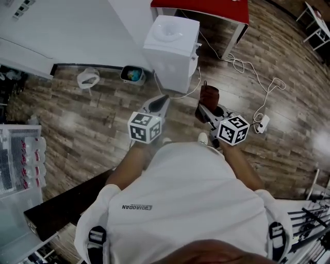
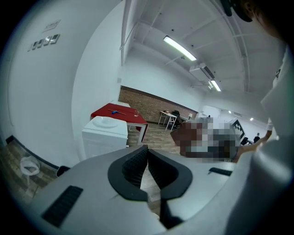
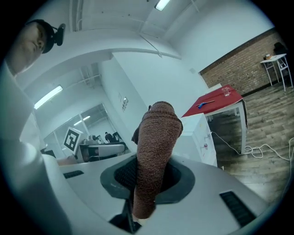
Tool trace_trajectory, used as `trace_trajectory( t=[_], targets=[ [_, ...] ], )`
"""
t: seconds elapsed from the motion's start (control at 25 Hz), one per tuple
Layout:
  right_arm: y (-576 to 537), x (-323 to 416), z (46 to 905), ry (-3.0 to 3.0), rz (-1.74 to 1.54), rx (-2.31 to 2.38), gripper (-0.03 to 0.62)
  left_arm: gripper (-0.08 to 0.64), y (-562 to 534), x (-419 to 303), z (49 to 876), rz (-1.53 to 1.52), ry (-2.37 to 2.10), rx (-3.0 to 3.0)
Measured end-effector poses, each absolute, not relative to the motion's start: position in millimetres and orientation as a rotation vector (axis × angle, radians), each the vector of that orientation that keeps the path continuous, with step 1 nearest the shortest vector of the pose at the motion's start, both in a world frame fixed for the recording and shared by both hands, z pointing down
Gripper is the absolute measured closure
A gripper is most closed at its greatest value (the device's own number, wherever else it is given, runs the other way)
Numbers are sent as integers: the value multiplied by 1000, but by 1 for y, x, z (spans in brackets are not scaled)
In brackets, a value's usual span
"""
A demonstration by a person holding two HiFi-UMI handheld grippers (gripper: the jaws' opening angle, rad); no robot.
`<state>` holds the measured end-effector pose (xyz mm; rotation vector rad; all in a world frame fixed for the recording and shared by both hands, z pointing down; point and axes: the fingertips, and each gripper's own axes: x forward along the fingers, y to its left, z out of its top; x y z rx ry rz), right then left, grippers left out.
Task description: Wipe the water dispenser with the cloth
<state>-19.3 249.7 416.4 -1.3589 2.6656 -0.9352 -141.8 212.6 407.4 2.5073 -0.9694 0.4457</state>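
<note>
A brown cloth (image 3: 158,128) is gripped between the fingers of the right gripper (image 3: 149,167), its folded end standing up beyond them. The fingers of the left gripper (image 2: 147,153) are drawn together at the tips, with nothing between them. Both grippers are held over the wooden floor (image 1: 93,124), near the white water dispenser (image 1: 171,49), which is set against a white wall (image 1: 77,31) beside a red table (image 1: 206,9). The cloth is seen apart from the dispenser. A white cable (image 1: 247,67) is laid across the floor to a power strip (image 1: 263,124).
</note>
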Motion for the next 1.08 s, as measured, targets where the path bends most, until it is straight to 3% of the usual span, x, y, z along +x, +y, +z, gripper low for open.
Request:
trace_trajectory(
  t=[0.48,1.08],
  targets=[
    [269,-48,425,2745,-895,-1464,520,560,229,-185,415,396,-979,2492],
    [273,-46,433,2783,-913,-1487,520,558,233,-185,417,370,-992,2480]
  ],
)
